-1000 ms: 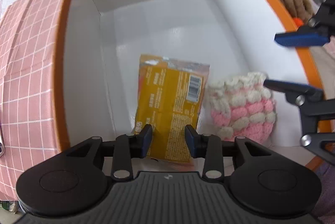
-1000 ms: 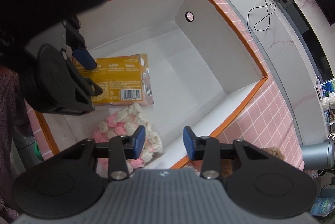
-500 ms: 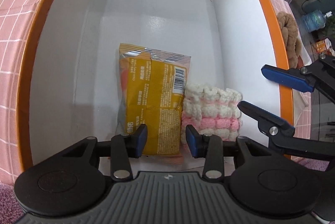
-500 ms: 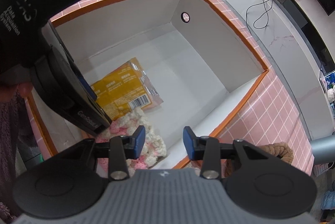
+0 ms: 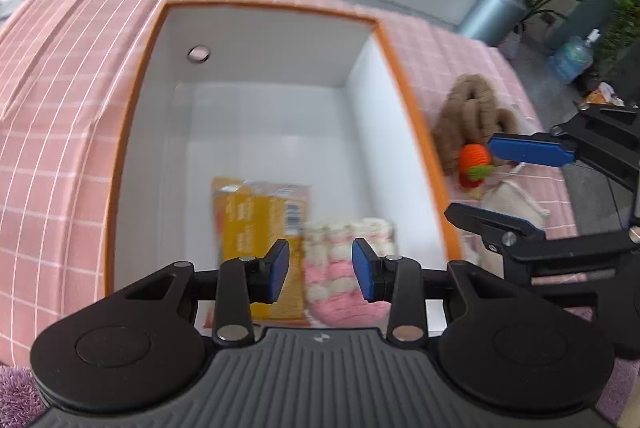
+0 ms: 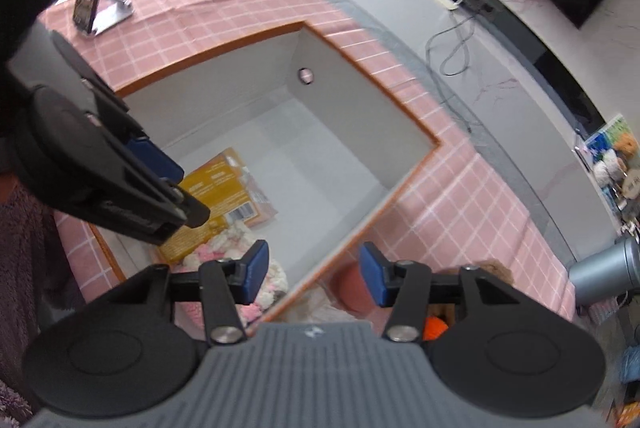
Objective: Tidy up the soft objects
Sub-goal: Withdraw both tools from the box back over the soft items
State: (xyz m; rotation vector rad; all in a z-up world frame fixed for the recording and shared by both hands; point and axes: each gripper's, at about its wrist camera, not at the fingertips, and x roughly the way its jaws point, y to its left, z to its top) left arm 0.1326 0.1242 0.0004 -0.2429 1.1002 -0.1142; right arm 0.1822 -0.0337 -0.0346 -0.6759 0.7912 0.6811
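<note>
Pink tablecloth (image 5: 60, 155), white box (image 5: 256, 43) (orange-rimmed), yellow packet (image 5: 256, 220) lengthwise.

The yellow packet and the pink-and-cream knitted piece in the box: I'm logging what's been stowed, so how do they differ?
The yellow packet is flat, glossy and printed, with a barcode; the pink-and-cream knitted piece is bulky, matte and bumpy yarn in stripes. The packet lies farther from the box's right wall; the knitted piece sits between packet and that wall. Both rest side by side on the floor of the white box, at its near end, and neither is gripped.
</note>
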